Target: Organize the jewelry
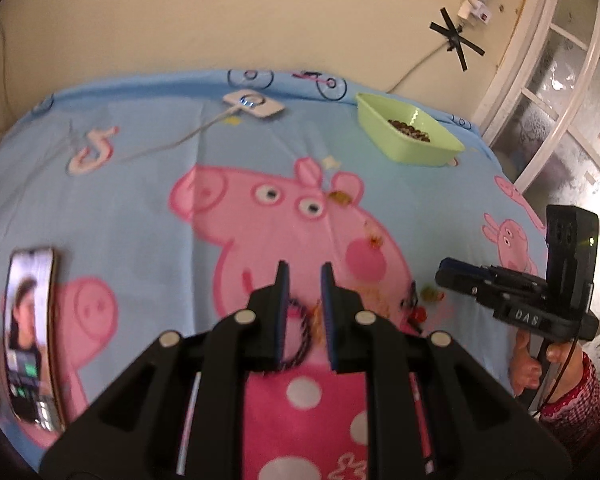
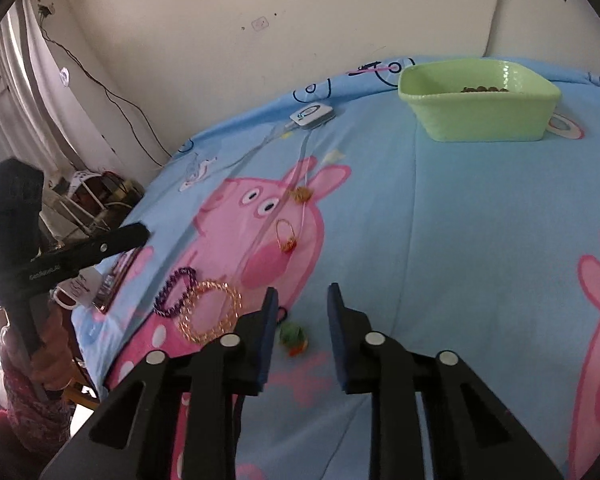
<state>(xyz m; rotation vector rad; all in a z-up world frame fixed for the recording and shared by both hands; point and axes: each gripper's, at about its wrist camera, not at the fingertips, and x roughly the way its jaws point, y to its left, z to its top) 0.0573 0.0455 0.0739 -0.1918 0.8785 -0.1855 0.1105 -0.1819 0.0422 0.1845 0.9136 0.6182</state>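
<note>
phone (image 1: 32, 336) lying at sheet's left edge | left gripper (image 1: 304, 276) released, jaws apart over purple bracelet (image 2: 176, 292) | gold chain bracelet (image 2: 210, 312) touching it | right gripper (image 2: 302, 300) released above green trinket (image 2: 293, 337) | green tray (image 2: 480, 100) far right, beads inside

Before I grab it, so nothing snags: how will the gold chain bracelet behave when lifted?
The gold chain bracelet looks linked, so it probably droops limp. It touches the purple bracelet, so that may drag along. The open right gripper could pinch one side.
</note>
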